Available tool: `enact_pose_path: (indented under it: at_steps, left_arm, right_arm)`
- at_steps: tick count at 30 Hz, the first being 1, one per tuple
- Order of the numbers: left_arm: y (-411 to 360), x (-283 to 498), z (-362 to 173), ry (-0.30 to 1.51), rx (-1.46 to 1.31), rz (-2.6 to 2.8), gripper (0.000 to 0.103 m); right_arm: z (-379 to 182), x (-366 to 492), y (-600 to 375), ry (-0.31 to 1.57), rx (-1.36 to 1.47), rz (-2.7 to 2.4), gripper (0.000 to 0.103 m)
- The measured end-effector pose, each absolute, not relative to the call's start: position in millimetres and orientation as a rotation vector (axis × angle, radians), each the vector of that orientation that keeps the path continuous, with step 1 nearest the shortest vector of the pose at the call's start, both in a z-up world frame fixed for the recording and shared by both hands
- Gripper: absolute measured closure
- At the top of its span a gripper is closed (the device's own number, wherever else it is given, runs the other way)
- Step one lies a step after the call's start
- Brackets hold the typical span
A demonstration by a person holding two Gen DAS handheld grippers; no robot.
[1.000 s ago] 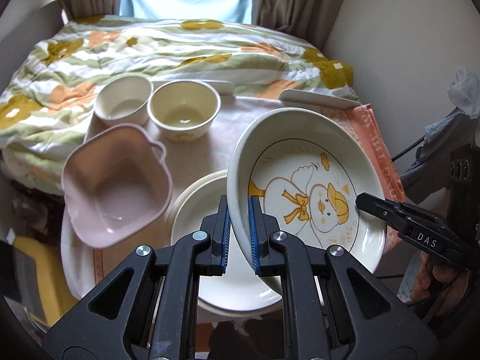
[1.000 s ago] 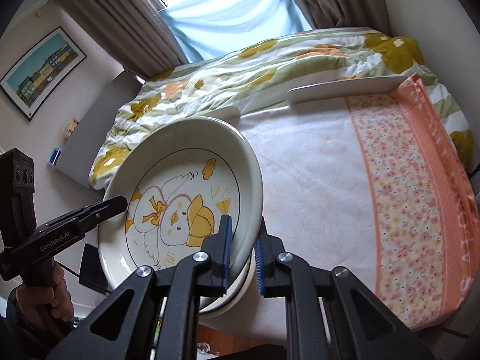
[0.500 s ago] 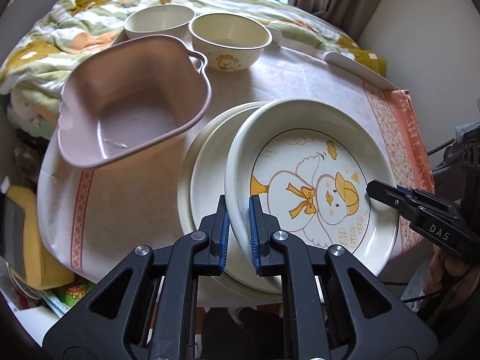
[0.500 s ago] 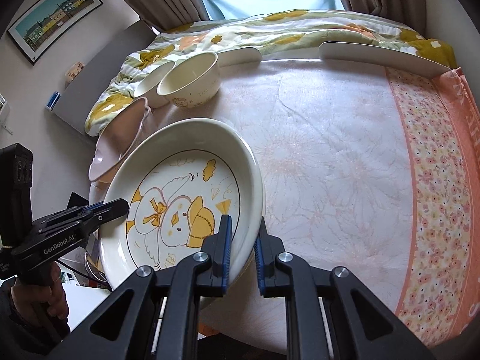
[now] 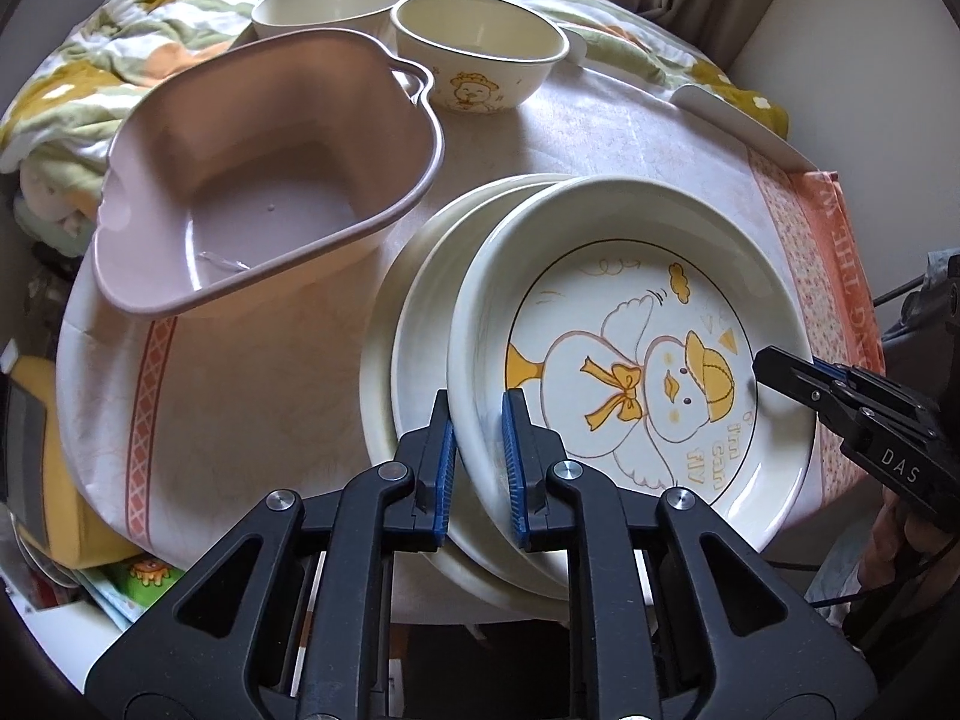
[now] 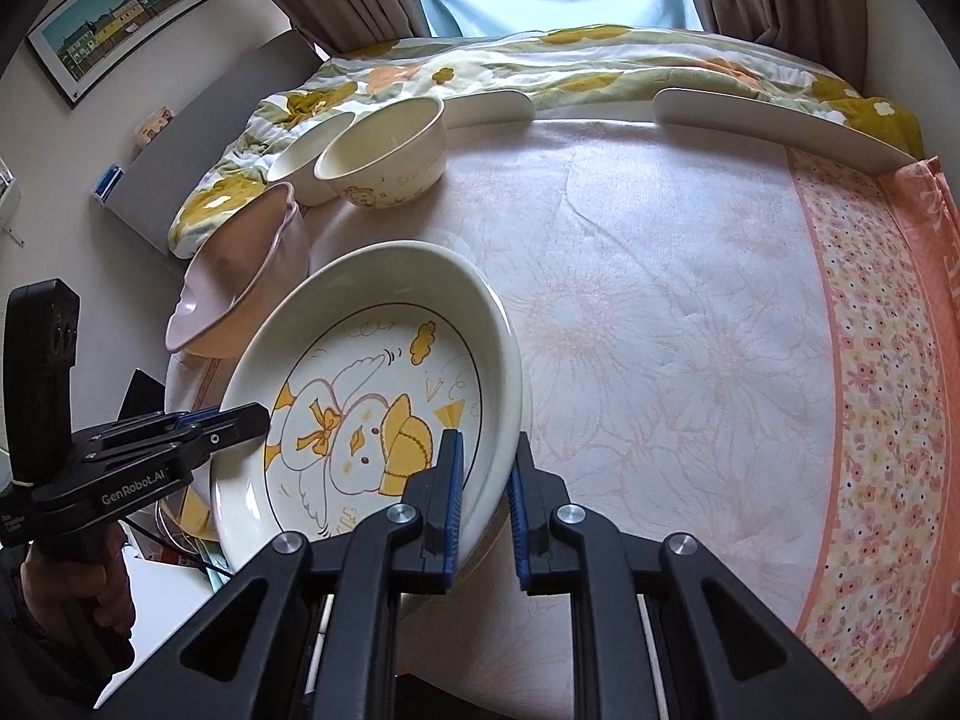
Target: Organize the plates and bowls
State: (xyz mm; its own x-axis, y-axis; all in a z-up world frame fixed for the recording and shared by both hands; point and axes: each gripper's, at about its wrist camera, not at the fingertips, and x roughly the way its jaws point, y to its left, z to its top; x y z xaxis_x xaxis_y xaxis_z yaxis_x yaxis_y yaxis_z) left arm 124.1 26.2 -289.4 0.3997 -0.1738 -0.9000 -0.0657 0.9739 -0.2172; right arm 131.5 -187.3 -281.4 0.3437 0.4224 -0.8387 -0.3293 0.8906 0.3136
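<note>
A cream duck plate (image 5: 630, 360) lies on a stack of plain cream plates (image 5: 414, 312) at the table's near edge, shifted a little to the right of them. My left gripper (image 5: 478, 456) straddles the plate's near-left rim; its jaws are starting to open, with the pads still against the rim. In the right wrist view the duck plate (image 6: 372, 408) has its right rim between the pads of my right gripper (image 6: 485, 480), which is shut on it. Each gripper shows in the other's view: the right gripper (image 5: 774, 363) and the left gripper (image 6: 240, 420).
A pink square bowl (image 5: 258, 192) stands left of the stack, its rim close to the plates. Behind it are two cream bowls (image 5: 480, 48) (image 5: 327, 3). A floral tablecloth (image 6: 660, 300) covers the table, with white rails (image 6: 768, 126) and bedding (image 6: 540, 60) beyond. A hand holds each gripper handle.
Both grippers came down with the duck plate, which went from tilted in the air above the stack to lying on it. The left jaws stand slightly wider.
</note>
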Motion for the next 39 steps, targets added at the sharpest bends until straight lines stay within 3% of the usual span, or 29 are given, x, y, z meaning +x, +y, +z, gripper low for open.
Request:
enact_pose_path:
  at_steps: [19,34,39]
  left_arm:
    - [-15,130,-285,1.143,0.152,0.066,0.085]
    - [-25,125,-282,1.106,0.330,0.127,0.086]
    - [-14,126,-278,1.105,0.278,0.117,0.086]
  right_arm:
    - [-280,131,-186,1.109,0.076,0.492,0.090]
    - [-277,134,-174,1.089,0.001,0.469,0.090]
    - [-278,136,-173,1.084,-0.006,0.466,0.090]
